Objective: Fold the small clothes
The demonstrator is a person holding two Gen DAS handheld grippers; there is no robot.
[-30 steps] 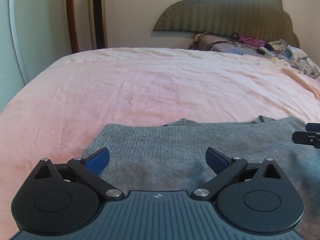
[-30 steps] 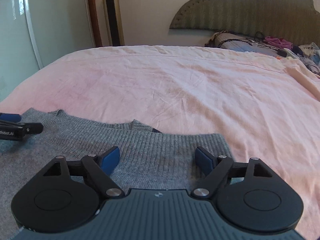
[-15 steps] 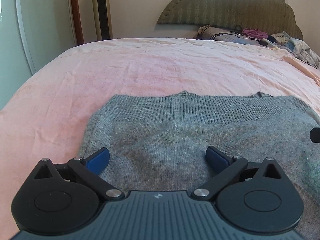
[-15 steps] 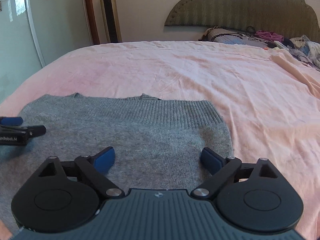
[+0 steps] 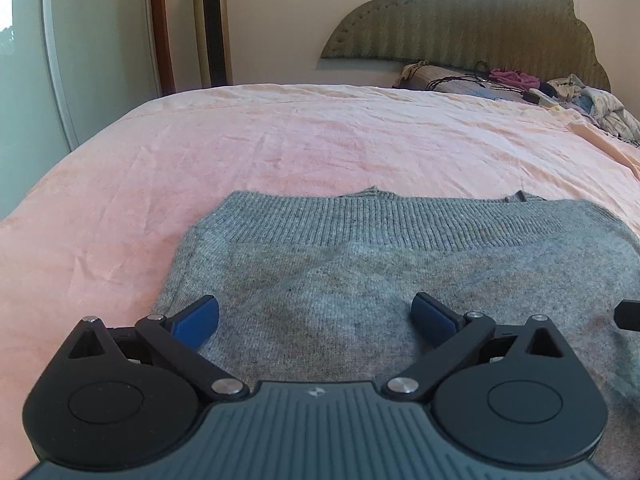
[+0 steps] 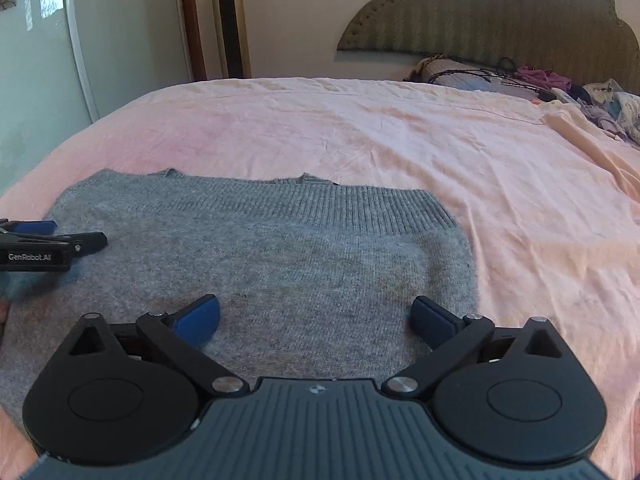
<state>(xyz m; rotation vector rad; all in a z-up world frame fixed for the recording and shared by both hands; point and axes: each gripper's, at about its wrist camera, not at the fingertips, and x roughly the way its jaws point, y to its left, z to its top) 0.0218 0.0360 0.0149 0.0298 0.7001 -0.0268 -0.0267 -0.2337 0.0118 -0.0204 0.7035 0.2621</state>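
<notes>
Wide bed [image 5: 280, 148] under a pale pink sheet, softly creased, filling most of both views; padded scalloped headboard [image 5: 464, 20] at the far end, with a heap of mixed clothes [image 5: 600, 104] at the far right.

Near edge of the bed: grey knit sweater [image 5: 400, 280], lying flat and doubled over, ribbed hem band across its far edge with bits of an under layer peeking out beyond it. Fuzzy fine-gauge wool look, slightly mottled, rounded corners. Apparently one fold laid down already; probably a further fold across and some squaring of edges left, plus the clothes at the far right if those belong to the job.

Left gripper [image 5: 316, 316] over the sweater's left part, blue pads wide apart, nothing between them. Right gripper [image 6: 314, 316] over the right part, just opened to full spread, pads clear of the knit, holding nothing.
</notes>
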